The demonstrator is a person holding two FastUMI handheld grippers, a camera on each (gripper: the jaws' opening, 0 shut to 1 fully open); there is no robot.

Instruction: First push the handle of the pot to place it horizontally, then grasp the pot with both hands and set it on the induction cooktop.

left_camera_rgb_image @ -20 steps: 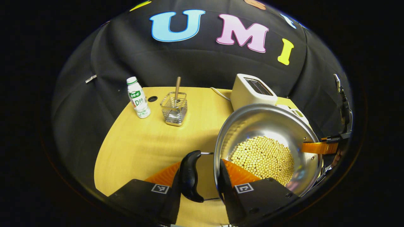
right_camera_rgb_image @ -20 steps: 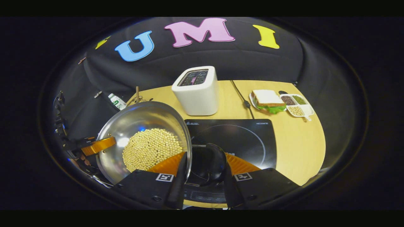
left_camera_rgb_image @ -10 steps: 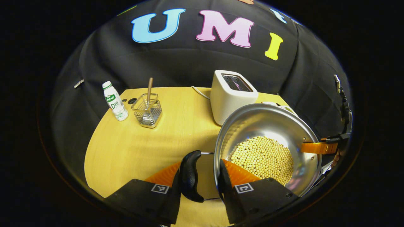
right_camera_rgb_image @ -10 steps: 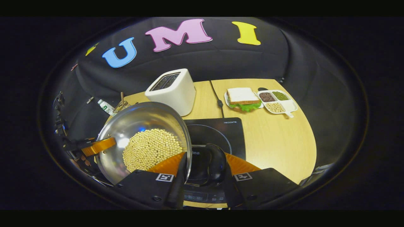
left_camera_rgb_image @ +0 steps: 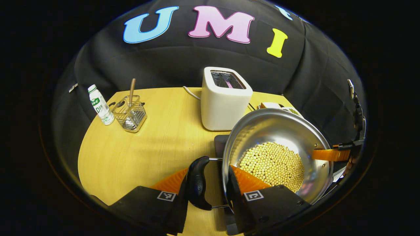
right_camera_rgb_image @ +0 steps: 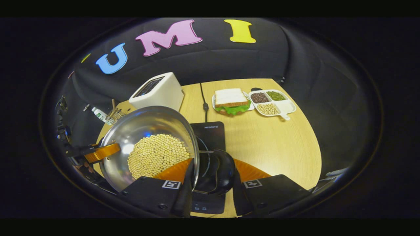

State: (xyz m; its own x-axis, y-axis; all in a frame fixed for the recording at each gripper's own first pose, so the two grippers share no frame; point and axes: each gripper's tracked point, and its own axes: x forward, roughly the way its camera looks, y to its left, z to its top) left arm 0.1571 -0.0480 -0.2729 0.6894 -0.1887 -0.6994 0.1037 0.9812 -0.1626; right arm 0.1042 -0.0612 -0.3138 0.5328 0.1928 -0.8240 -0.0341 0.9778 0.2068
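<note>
A steel pot (left_camera_rgb_image: pixel 272 127) (right_camera_rgb_image: pixel 144 127) holding yellow soybeans (left_camera_rgb_image: pixel 272 164) (right_camera_rgb_image: pixel 157 154) hangs above the wooden table (left_camera_rgb_image: pixel 137 154). My left gripper (left_camera_rgb_image: pixel 208 175) is shut on the pot's black left handle (left_camera_rgb_image: pixel 197 183), with one finger inside the rim. My right gripper (right_camera_rgb_image: pixel 212 170) is shut on the black right handle (right_camera_rgb_image: pixel 218 173) in the same way. Each gripper also appears across the pot: the right gripper (left_camera_rgb_image: pixel 331 154) in the left gripper view, the left gripper (right_camera_rgb_image: pixel 101 151) in the right gripper view. The black induction cooktop (right_camera_rgb_image: pixel 210 134) (left_camera_rgb_image: pixel 220 144) lies partly under the pot.
A white toaster (left_camera_rgb_image: pixel 226 101) (right_camera_rgb_image: pixel 157 93) stands behind the pot. A bottle (left_camera_rgb_image: pixel 100 105) and a wire basket (left_camera_rgb_image: pixel 129 113) with a wooden utensil sit at the far left. A sandwich plate (right_camera_rgb_image: pixel 231 103), a divided dish (right_camera_rgb_image: pixel 272 101) and a cable (right_camera_rgb_image: pixel 204 105) lie beyond the cooktop.
Both grippers have carried the pot to the right across the table; the toaster and bottle slid left in view, and the cooktop now lies under the pot's right side.
</note>
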